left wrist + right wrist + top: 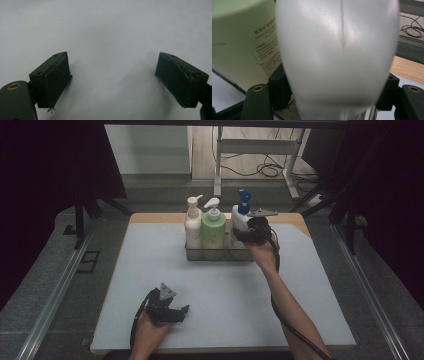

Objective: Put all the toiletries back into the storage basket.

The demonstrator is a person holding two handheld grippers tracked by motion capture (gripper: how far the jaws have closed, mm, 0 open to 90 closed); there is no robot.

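Here, from the high view, we see the right tongs reaching level to the upright white plastic pump bottle with a blue head, which stands at the right end of the clear rectangular tray beside the green pump bottle. The right forearm stretches forward; the left tongs rest well apart near the tabletop's front edge.

In the left gripper view, we find its jaws wide apart with nothing between them.

In the right gripper view, the white bottle stands between the jaws, its long axis vertical; we judge the pads to stand just off its sides, not pressing.
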